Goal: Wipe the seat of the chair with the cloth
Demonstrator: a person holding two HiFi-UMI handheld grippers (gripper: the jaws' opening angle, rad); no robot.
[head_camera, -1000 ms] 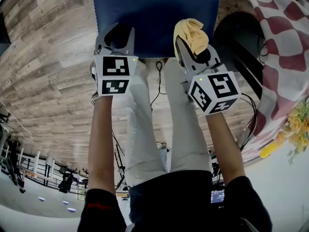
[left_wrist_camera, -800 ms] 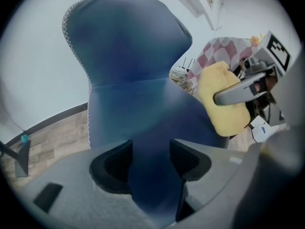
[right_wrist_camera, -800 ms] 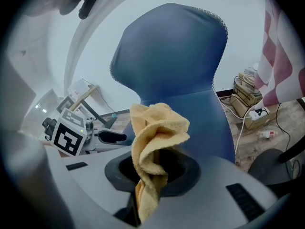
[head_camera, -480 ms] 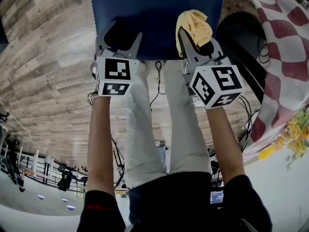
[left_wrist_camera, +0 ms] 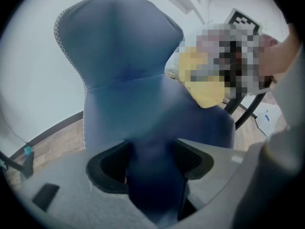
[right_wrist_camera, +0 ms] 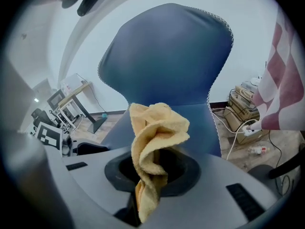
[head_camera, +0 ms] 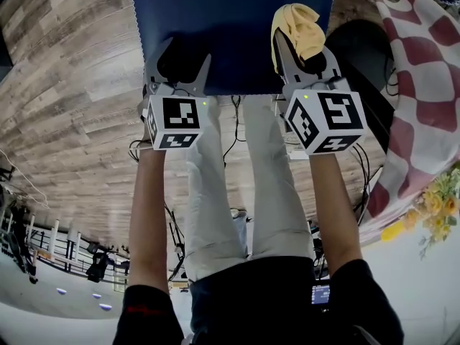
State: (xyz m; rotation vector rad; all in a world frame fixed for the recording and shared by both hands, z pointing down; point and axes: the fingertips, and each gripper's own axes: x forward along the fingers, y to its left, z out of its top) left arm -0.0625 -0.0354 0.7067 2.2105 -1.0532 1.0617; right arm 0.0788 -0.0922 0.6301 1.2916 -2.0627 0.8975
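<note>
The blue chair seat [head_camera: 230,20] fills the top of the head view, with its front edge toward me. My left gripper [head_camera: 185,49] sits over the seat's front left edge, its jaws open. In the left gripper view the left gripper [left_wrist_camera: 151,147] has wide jaws with only blue seat [left_wrist_camera: 157,118] showing between them and nothing gripped. The backrest [left_wrist_camera: 119,42] rises behind. My right gripper [head_camera: 298,45] is over the seat's front right part, shut on a bunched yellow cloth [head_camera: 298,24]. The cloth [right_wrist_camera: 155,137] stands up out of the jaws, and the backrest [right_wrist_camera: 167,51] is beyond it.
A red-and-white checked tablecloth [head_camera: 424,63] hangs at the right, with yellow flowers [head_camera: 438,192] below it. A dark round object [head_camera: 359,49] sits between seat and tablecloth. Cables [head_camera: 233,121] lie on the wood floor [head_camera: 72,85]. My legs [head_camera: 237,185] stand close to the seat front.
The left gripper's jaws have opened wide. Both grippers have moved a little farther onto the seat, and the right one still carries the cloth.
</note>
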